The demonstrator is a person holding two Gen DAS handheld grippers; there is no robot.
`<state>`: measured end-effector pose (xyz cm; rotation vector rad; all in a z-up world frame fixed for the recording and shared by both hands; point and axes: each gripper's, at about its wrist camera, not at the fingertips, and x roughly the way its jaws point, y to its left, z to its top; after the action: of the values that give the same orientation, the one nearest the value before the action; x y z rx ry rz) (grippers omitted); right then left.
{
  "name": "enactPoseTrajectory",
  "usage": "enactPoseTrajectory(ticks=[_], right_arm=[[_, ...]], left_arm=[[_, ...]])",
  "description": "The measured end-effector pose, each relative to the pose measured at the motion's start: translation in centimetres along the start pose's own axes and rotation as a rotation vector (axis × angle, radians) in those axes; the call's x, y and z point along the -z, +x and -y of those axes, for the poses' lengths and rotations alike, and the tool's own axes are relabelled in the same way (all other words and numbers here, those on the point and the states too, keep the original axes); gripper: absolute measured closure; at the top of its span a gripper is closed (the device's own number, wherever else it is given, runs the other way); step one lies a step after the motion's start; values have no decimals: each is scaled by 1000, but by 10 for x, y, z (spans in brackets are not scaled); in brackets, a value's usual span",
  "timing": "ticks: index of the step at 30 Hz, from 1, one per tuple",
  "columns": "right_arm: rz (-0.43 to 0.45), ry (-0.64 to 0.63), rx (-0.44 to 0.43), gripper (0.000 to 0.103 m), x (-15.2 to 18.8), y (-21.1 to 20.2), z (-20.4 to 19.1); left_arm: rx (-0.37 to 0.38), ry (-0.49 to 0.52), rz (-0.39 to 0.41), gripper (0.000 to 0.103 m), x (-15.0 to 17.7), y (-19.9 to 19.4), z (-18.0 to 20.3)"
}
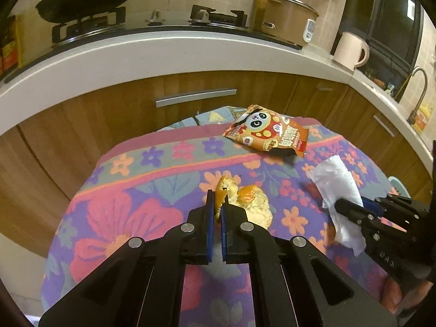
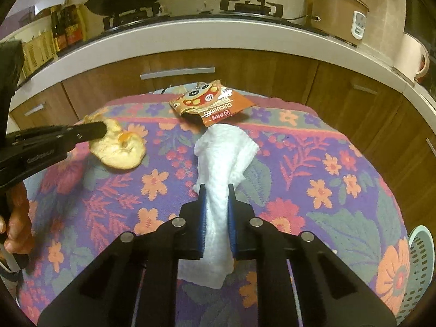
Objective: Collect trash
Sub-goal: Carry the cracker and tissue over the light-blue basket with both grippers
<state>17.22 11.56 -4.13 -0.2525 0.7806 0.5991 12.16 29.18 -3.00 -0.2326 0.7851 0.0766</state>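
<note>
We pinch the peel (image 1: 245, 204) in our left claw (image 1: 217, 204) and the tissue (image 2: 220, 163) in our right (image 2: 216, 199); the wrapper (image 2: 209, 103) reads "CUICUIMAO"

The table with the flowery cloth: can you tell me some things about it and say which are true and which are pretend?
1. The left gripper pinches the orange peel. True.
2. The right gripper is empty. False: it is shut on the white paper towel.
3. The panda snack bag lies free on the floral cloth. True.
4. The snack bag sits nearest the grippers. False: it lies at the far edge, beyond peel and towel.
</note>
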Motion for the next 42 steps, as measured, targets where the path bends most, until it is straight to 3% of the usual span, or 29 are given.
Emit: enactPoseTrajectory(ticks=[9, 20, 30, 42], right_arm=[[51, 29, -37, 92, 4, -24, 9], [139, 88, -15, 92, 20, -87, 45], [192, 173, 61, 92, 53, -136, 105], [168, 340, 252, 92, 133, -191, 239]], left_arm=[[120, 11, 62, 101, 5, -29, 9], [207, 91, 129, 101, -2, -59, 66], [310, 200, 135, 101, -4, -59, 162], [459, 348, 57, 101, 12, -22, 317]])
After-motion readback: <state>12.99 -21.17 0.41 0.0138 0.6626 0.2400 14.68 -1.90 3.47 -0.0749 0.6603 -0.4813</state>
